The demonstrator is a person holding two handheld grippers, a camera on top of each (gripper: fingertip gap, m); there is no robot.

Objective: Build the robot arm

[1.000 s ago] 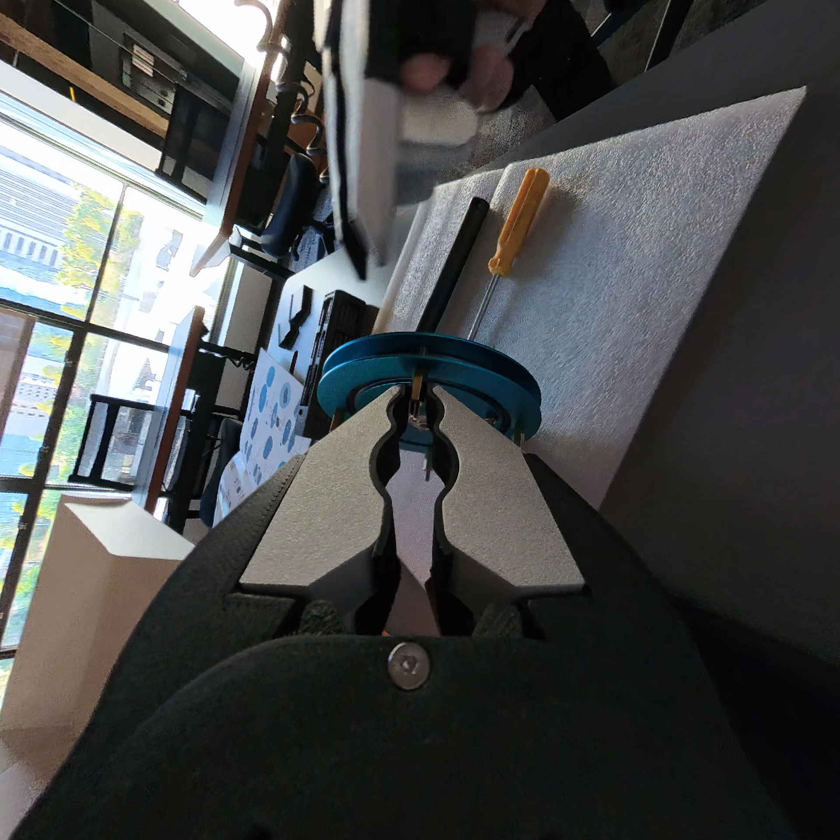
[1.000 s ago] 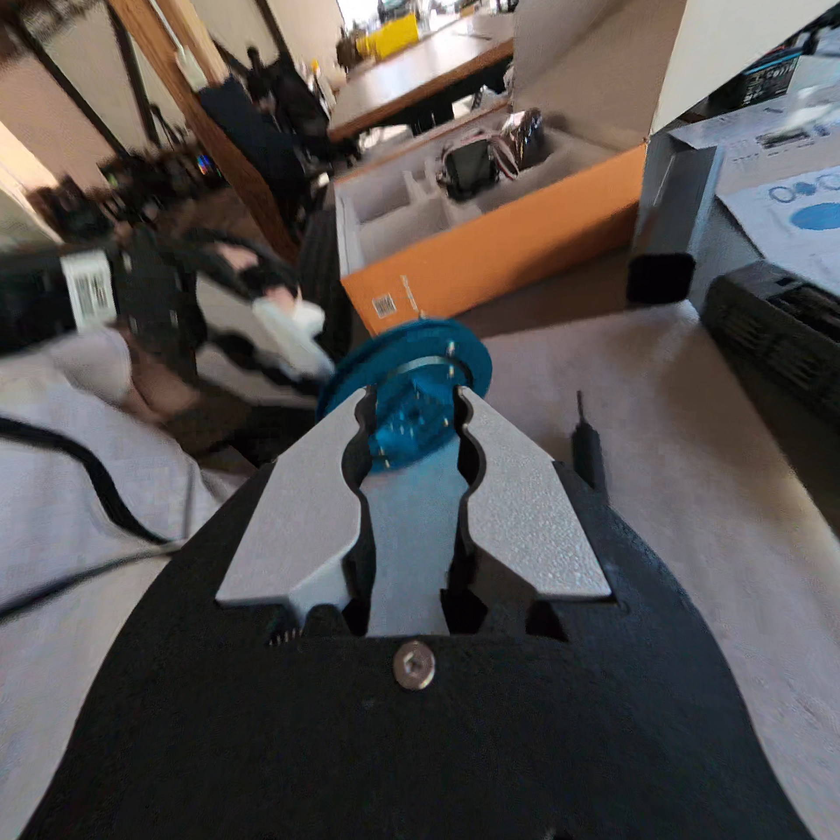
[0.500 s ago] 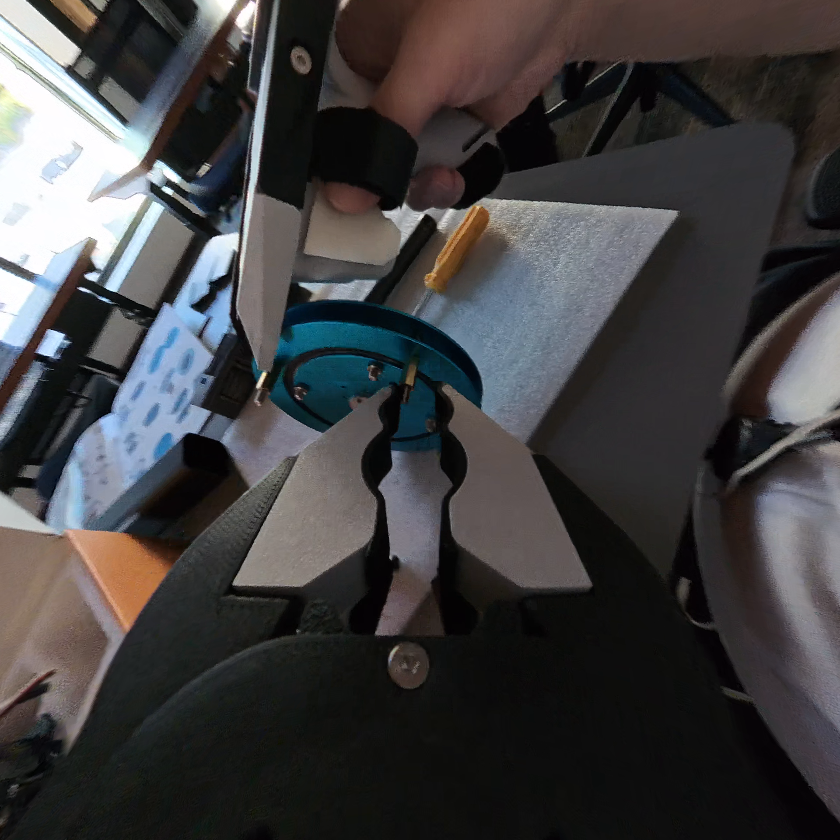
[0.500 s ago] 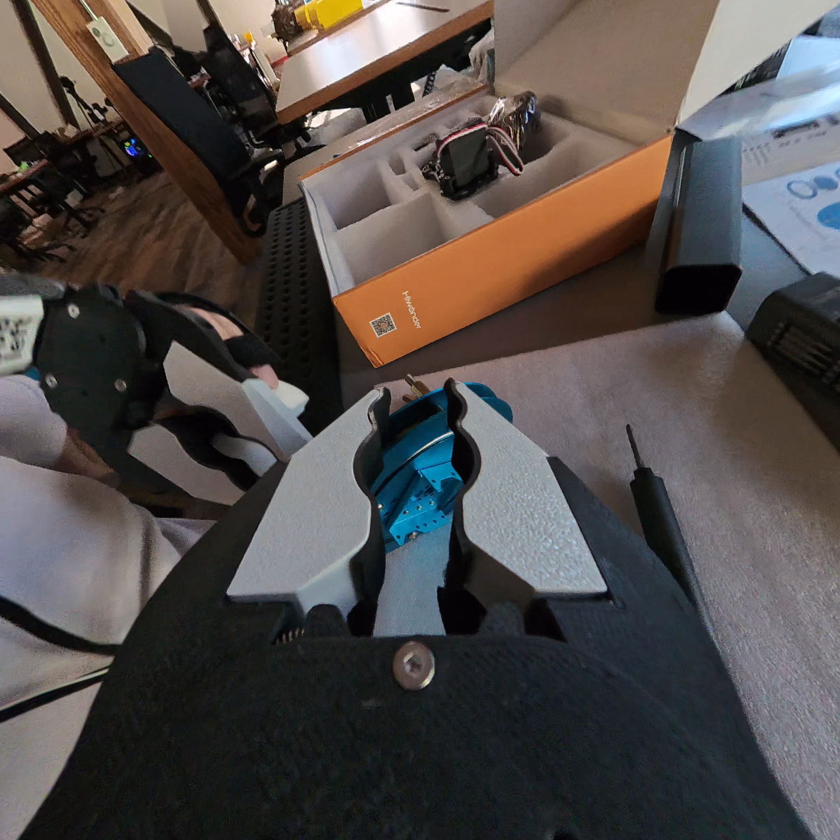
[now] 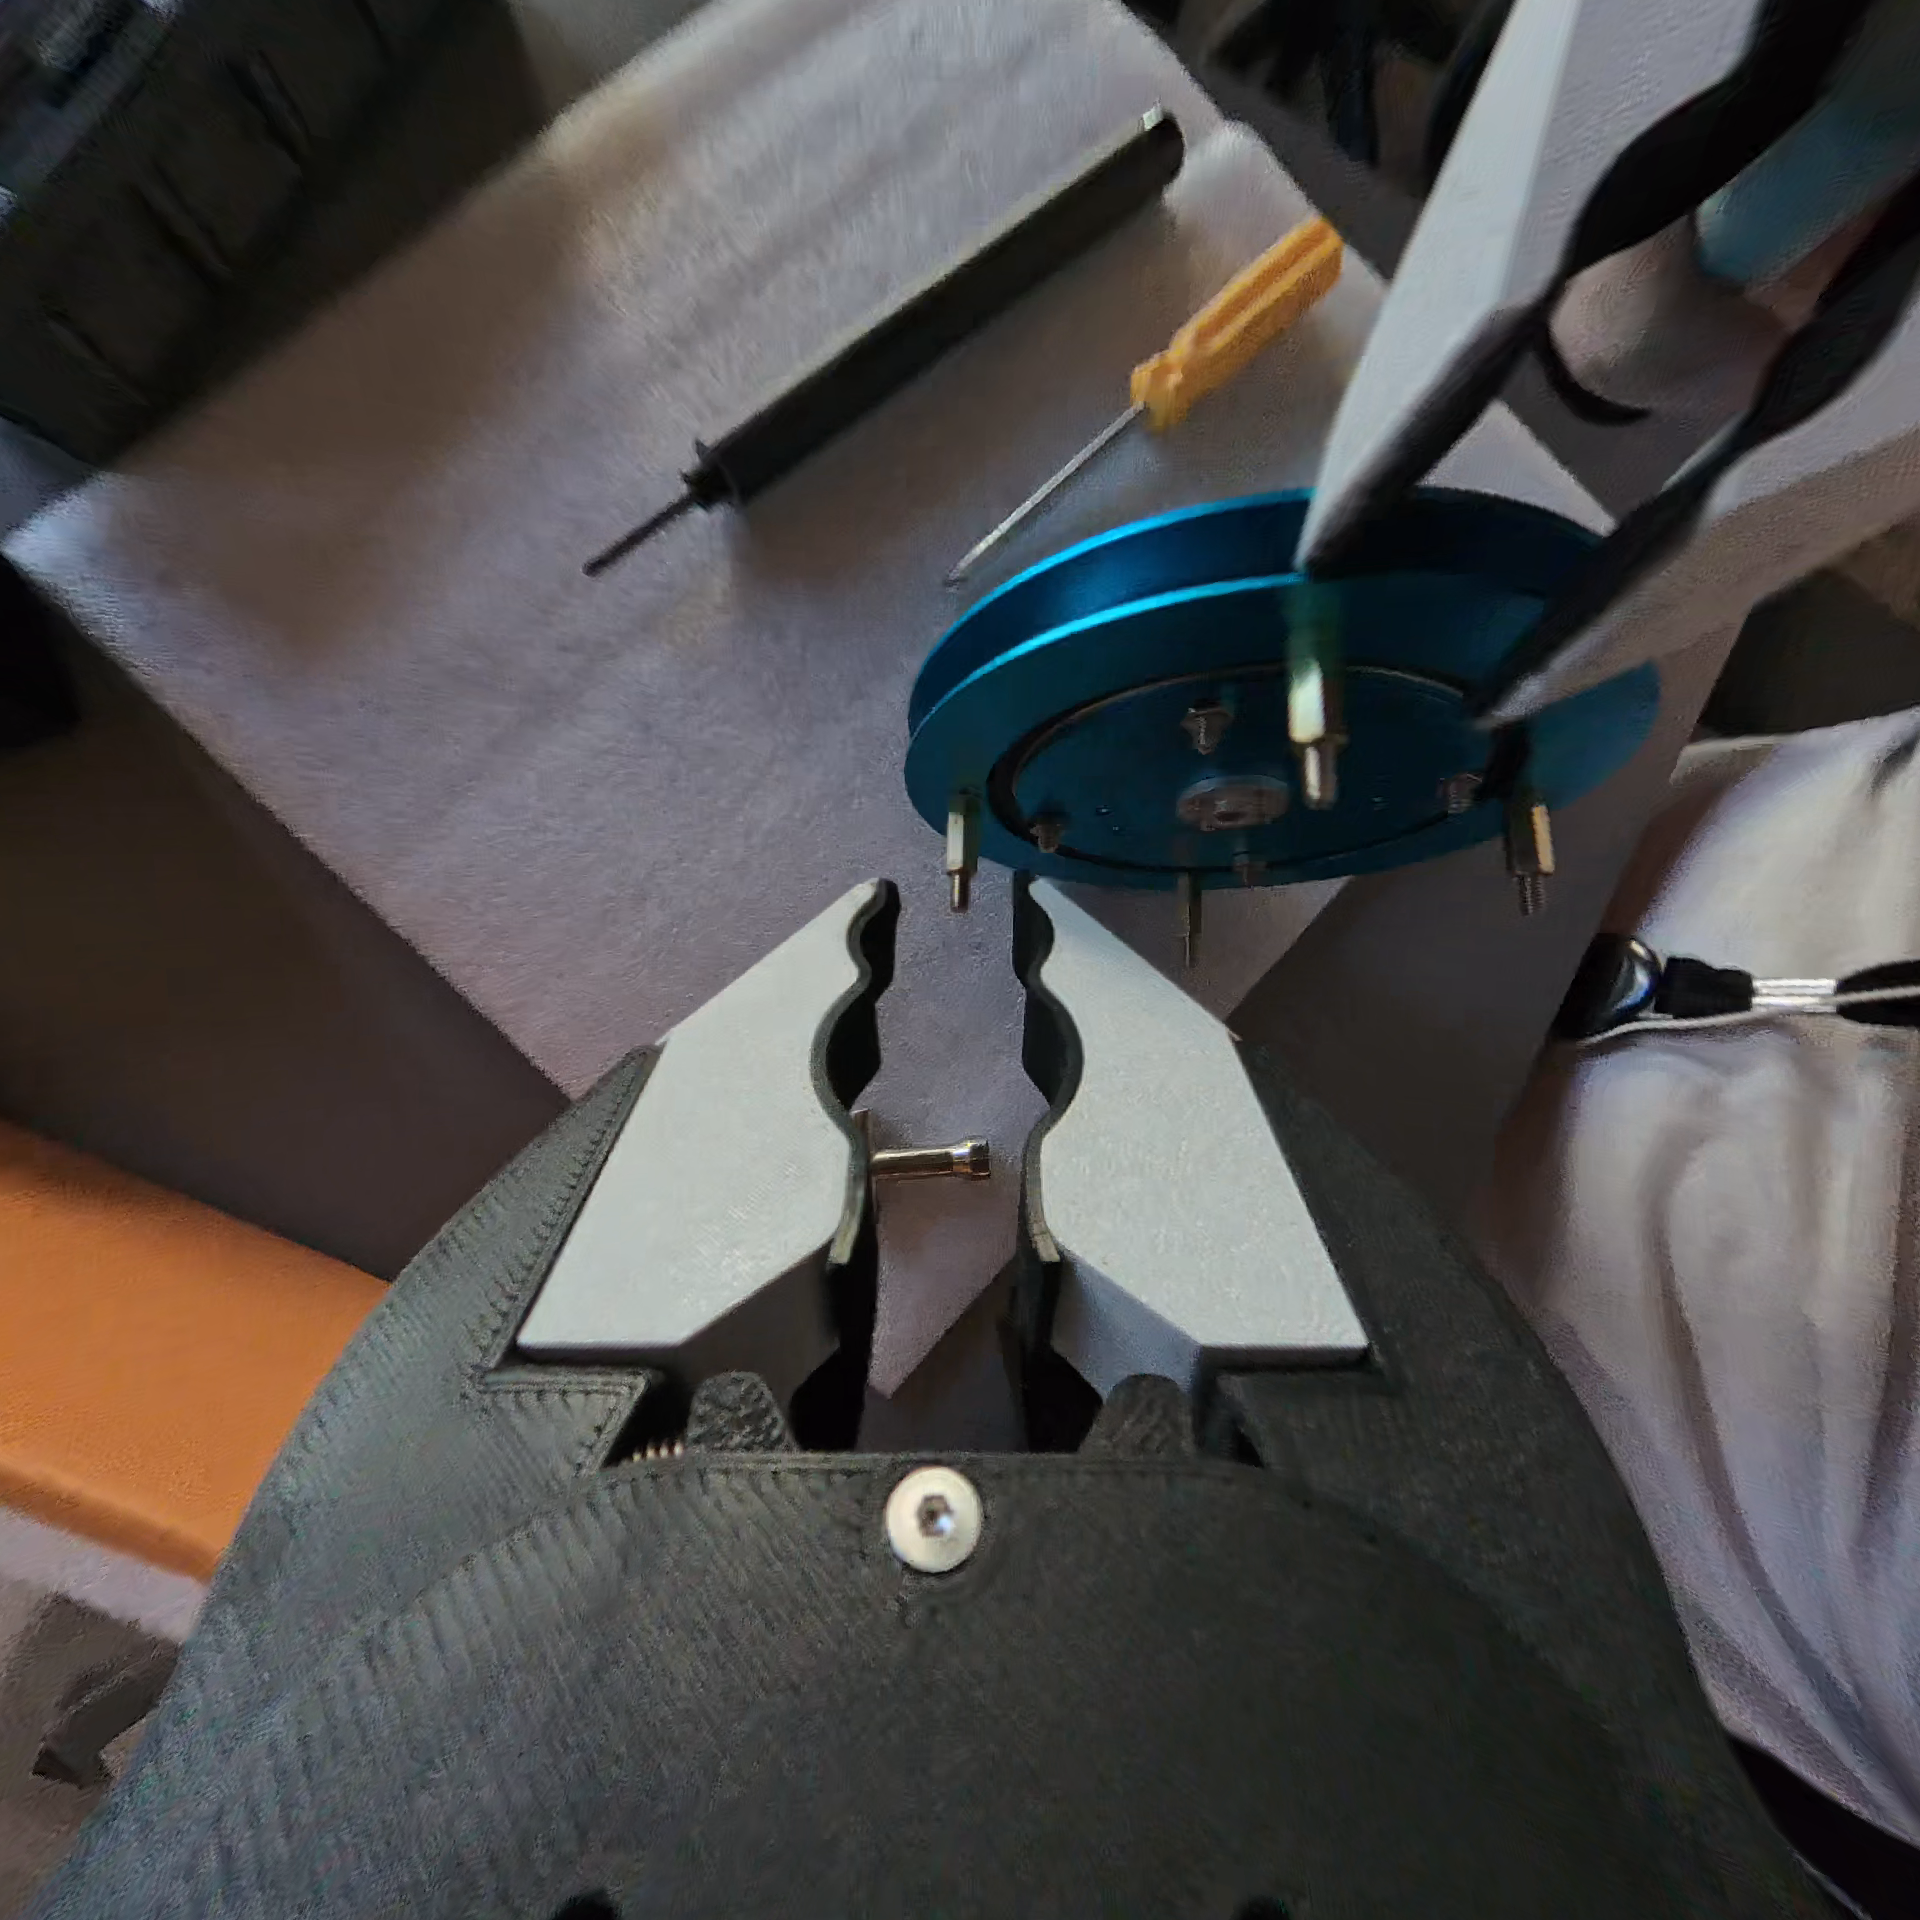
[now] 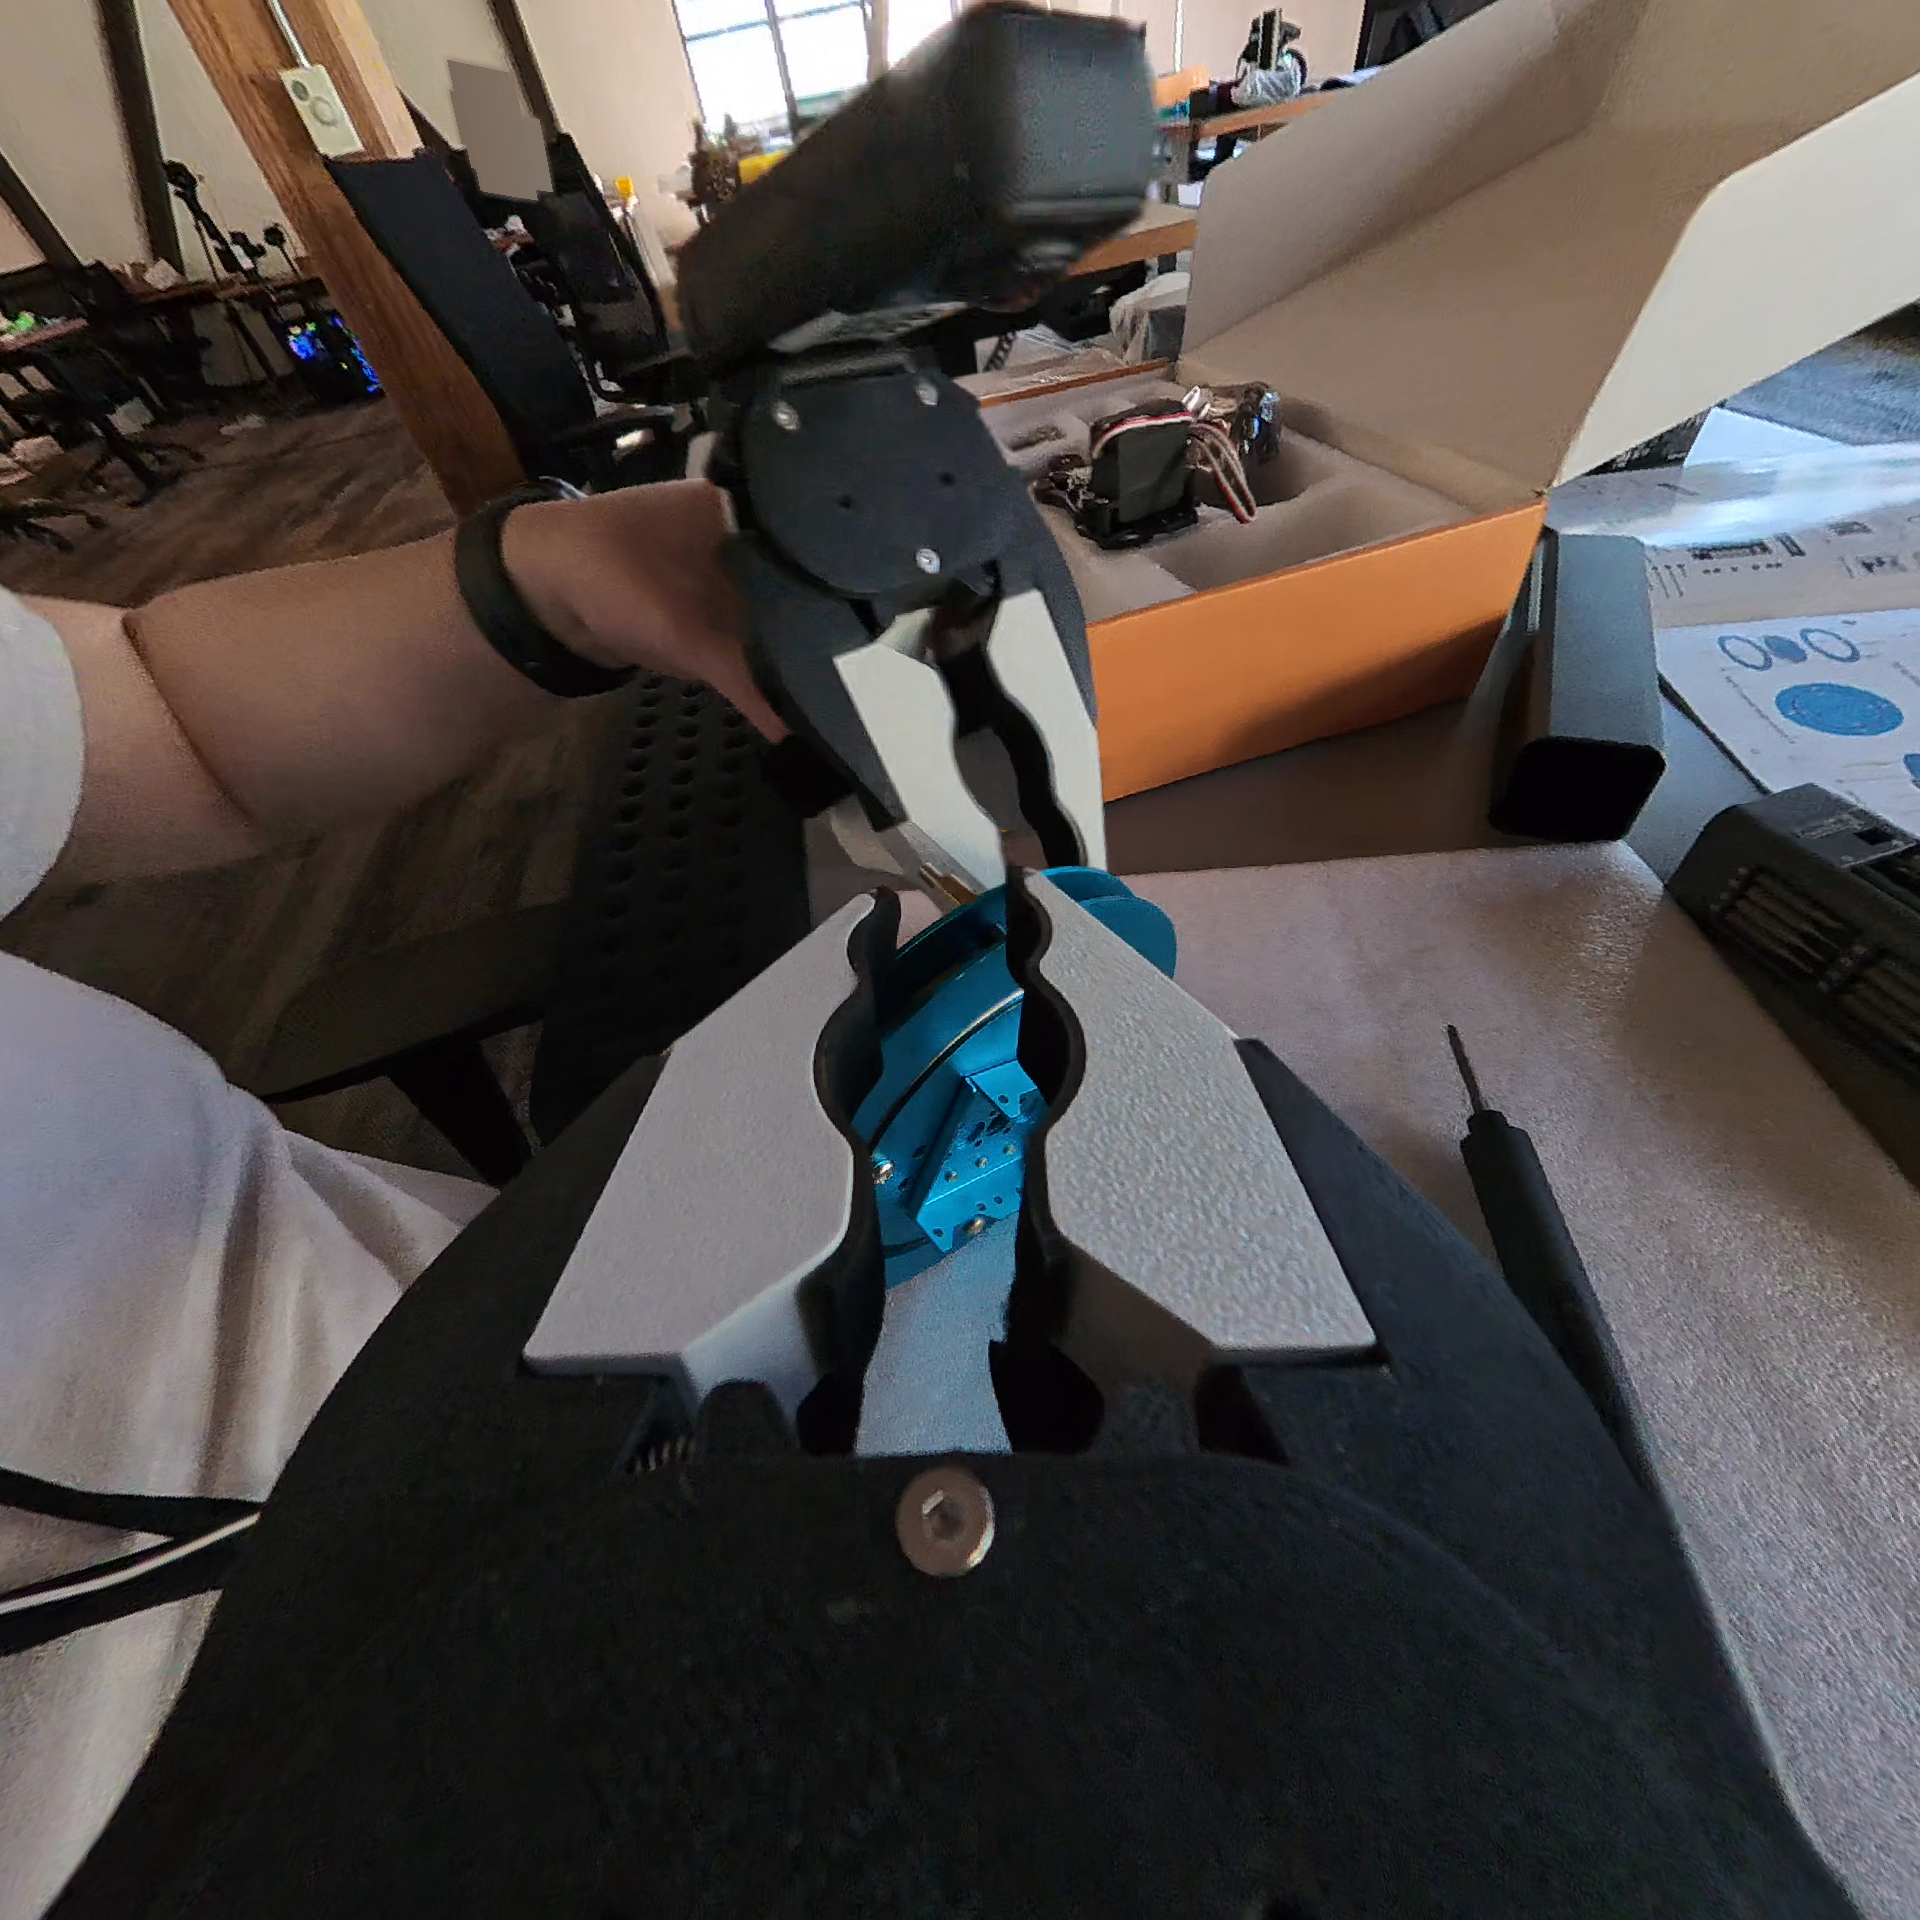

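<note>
The left claw (image 5: 954, 899) stood with its jaws spread a little and nothing gripped between the tips. A small metal screw (image 5: 928, 1160) stuck sideways off the inner face of one jaw, deep in the gap, and did not reach the other jaw. Just ahead of the tips hung a blue metal disc assembly (image 5: 1278, 686), 2 stacked round plates with several standoff posts pointing toward the left claw; the nearest post (image 5: 961, 847) sat just beyond the gap between the tips.

The right claw (image 6: 951, 894) was pinching that assembly across its rim and blue bracket (image 6: 971, 1153), holding it tilted above the grey foam mat (image 5: 540, 727). In the left wrist view its 2 pale fingers (image 5: 1475, 260) came in from above, crossing part of the disc and partly hiding its far edge.

On the mat behind the disc lay a black screwdriver (image 5: 914, 312) and, beside it, a small orange-handled screwdriver (image 5: 1174, 364), apart from each other and from the disc. In the right wrist view the left claw's body and the hand (image 6: 634, 613) holding it blocked much of the scene past the disc. Behind them on the table (image 6: 1299, 821) sat an open orange box (image 6: 1320, 634) with foam compartments holding a wired part (image 6: 1153, 478), a dark rectangular tube (image 6: 1579, 675), a black vented unit (image 6: 1829, 925) and a printed sheet (image 6: 1808, 707).
</note>
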